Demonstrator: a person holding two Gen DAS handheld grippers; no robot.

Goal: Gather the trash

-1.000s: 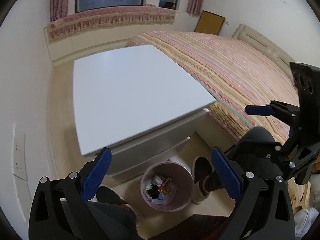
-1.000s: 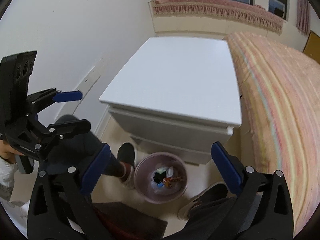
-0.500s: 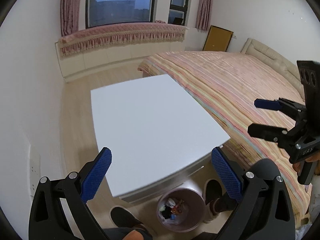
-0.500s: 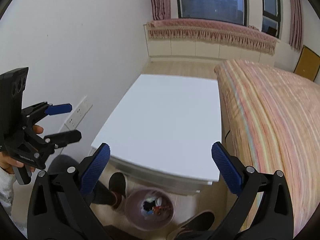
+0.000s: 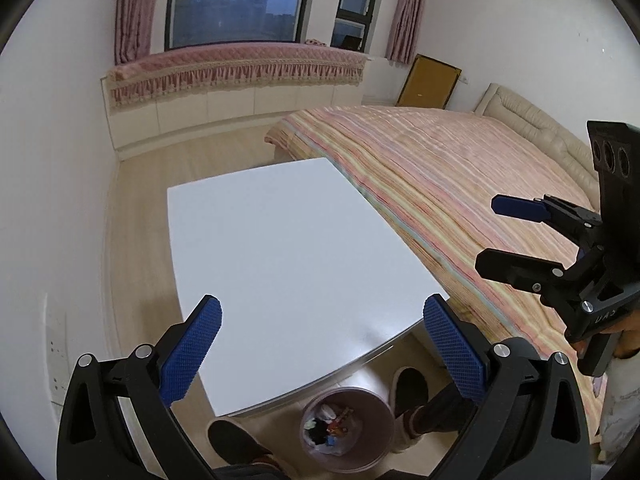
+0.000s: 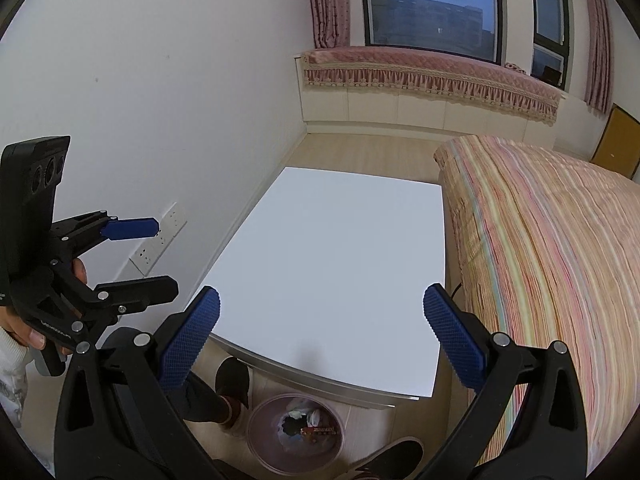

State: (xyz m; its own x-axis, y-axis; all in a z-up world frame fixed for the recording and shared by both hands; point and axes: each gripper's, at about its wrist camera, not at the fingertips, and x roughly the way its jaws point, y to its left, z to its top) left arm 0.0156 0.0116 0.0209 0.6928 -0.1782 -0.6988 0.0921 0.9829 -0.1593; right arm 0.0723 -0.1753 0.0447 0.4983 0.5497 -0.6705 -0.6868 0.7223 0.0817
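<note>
A pink round trash bin (image 5: 347, 428) stands on the floor in front of a white cabinet and holds mixed wrappers; it also shows in the right wrist view (image 6: 295, 432). My left gripper (image 5: 320, 344) is open and empty, high above the white cabinet top (image 5: 280, 264). My right gripper (image 6: 320, 344) is open and empty at about the same height. Each gripper shows in the other's view, the right one (image 5: 496, 232) at the right edge, the left one (image 6: 156, 256) at the left edge, both with jaws apart.
A bed with a striped pink cover (image 5: 460, 184) lies right of the cabinet. A window seat with a pink fringe (image 5: 240, 68) runs along the far wall. A wall socket (image 6: 160, 240) is left of the cabinet. The person's shoes (image 5: 408, 384) stand beside the bin.
Both grippers have risen and tilted up, away from the bin. The bin has slid to the bottom of both views and more of the room shows.
</note>
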